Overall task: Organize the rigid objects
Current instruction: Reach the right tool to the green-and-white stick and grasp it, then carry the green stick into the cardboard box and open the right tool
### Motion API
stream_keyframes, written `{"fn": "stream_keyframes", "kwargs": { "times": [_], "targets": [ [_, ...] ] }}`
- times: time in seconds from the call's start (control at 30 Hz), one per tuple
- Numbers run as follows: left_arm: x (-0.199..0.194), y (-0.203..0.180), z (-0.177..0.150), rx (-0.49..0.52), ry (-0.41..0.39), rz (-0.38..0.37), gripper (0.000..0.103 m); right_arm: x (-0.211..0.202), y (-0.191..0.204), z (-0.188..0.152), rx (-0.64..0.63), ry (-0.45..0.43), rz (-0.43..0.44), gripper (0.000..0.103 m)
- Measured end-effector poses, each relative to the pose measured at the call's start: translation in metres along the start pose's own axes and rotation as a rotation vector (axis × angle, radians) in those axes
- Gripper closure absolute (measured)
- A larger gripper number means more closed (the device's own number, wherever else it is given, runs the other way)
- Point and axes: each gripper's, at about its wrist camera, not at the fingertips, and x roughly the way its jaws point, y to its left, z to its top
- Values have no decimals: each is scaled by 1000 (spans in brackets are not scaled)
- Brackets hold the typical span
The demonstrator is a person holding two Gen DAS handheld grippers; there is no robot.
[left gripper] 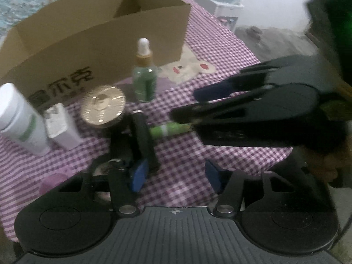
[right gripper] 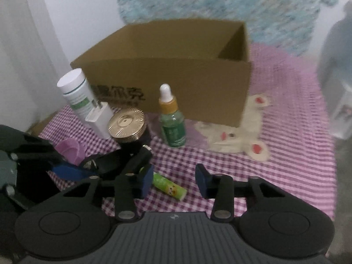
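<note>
An open cardboard box stands at the back of the checked cloth. In front of it are a green dropper bottle, a gold-lidded jar, a white plug and a white bottle. A small green tube lies flat between the pads of my right gripper, which is open and not pressing on it. My left gripper is open over bare cloth, its left finger beside a black object.
A purple cup-like thing lies at the near left. The cloth shows a bear patch to the right of the box. A water bottle stand is beyond the table, and bare floor lies off its right edge.
</note>
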Motion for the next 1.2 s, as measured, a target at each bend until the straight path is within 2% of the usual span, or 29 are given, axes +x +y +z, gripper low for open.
{"fn": "stream_keyframes", "kwargs": {
  "times": [0.17,0.4,0.6,0.8,0.9,1.2],
  "targets": [
    [13,-5,4,13,32,-32,51,22,-16,-3,90,64,71,64],
    [27,-7,6,30,65,-53,52,12,-33,-23,272,115,162,65],
    [35,-7,11,27,67,-52,52,11,-37,-25,367,176,246,65],
    [40,-6,17,37,53,-31,52,19,-31,-18,356,186,245,70],
    [41,-3,20,29,48,-26,57,24,-32,-18,380,226,250,87],
    [36,-7,18,50,37,-10,60,18,-38,-34,492,202,302,87]
  ]
}}
